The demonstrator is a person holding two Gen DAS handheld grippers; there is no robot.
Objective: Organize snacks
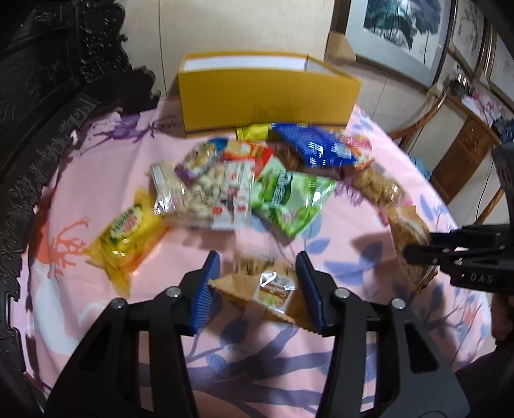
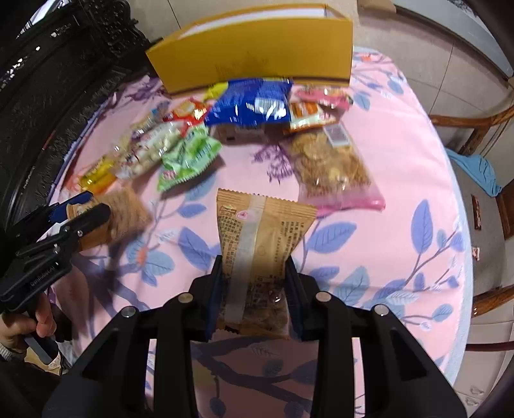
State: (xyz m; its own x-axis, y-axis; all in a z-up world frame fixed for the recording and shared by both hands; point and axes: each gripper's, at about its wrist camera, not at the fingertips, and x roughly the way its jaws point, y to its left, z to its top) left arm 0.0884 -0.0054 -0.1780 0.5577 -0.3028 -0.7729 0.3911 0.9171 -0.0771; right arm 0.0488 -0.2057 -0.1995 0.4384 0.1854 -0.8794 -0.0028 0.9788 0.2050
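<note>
A: What lies around the two grippers?

B: The left gripper (image 1: pixel 258 283) has its jaws clamped on a small brown snack packet (image 1: pixel 266 291), the right gripper (image 2: pixel 253 289) on a larger brown snack packet (image 2: pixel 257 244); both packets are held above the bench (image 2: pixel 401 180).

A: And the other snacks?

B: A loose heap between the grippers and the yellow box (image 1: pixel 266 96): a blue bag (image 1: pixel 318 148), a green bag (image 1: pixel 289 196), a yellow packet (image 1: pixel 128 234), a clear bag of nuts (image 1: pixel 196 189), a bag of biscuits (image 2: pixel 331 167). The heap lies right before the box's front wall.

A: The surface?

B: A pink cloth with blue leaves. Dark carved furniture (image 1: pixel 48 96) stands left, framed pictures (image 1: pixel 398 29) and wooden chairs (image 2: pixel 482 128) right.
</note>
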